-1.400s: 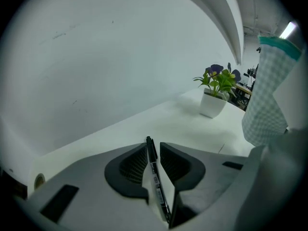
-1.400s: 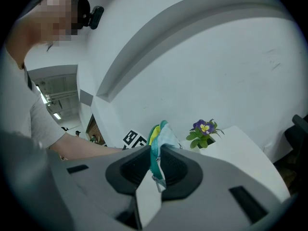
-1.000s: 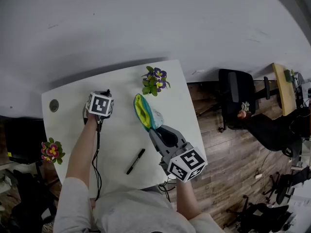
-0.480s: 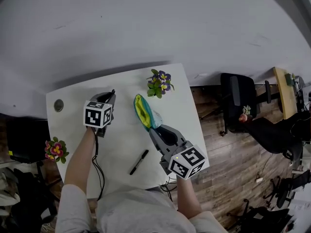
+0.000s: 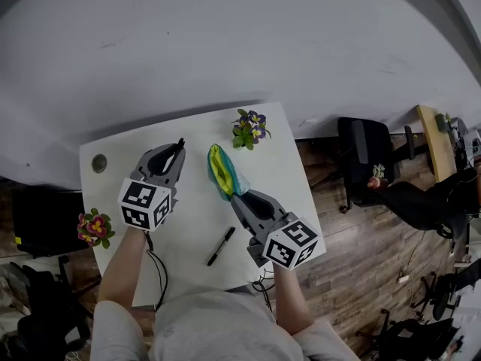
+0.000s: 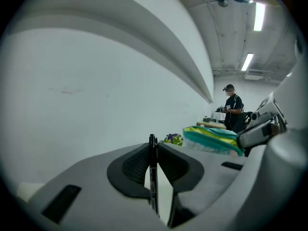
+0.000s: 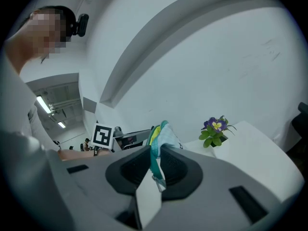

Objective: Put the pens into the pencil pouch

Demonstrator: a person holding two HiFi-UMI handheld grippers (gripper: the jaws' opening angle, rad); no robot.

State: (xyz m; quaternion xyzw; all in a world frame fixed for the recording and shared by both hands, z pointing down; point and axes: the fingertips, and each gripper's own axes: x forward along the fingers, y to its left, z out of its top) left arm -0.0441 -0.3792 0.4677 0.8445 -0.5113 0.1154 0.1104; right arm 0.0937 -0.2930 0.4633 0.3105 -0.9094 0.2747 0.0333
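Observation:
My left gripper (image 5: 177, 149) hangs above the white table (image 5: 188, 277), shut on a black pen (image 6: 153, 177) that stands upright between its pads. In the left gripper view the gripper (image 6: 153, 150) points toward the pouch (image 6: 211, 138). The teal and yellow pencil pouch (image 5: 220, 170) is held up off the table with its mouth open toward the left gripper. My right gripper (image 5: 237, 196) is shut on the pouch's near edge, and the right gripper view shows that gripper (image 7: 155, 159) pinching the teal fabric (image 7: 159, 136). A second black pen (image 5: 221, 246) lies on the table between the two grippers.
A potted purple flower (image 5: 249, 126) stands at the table's far edge and another flower pot (image 5: 93, 226) sits off its left side. A round cable hole (image 5: 98, 163) is at the far left corner. Office chairs (image 5: 361, 149) stand on the wooden floor to the right.
My left gripper has risen from the table with the pen and tilted from pointing down to nearly level. The right gripper and the pouch have hardly moved.

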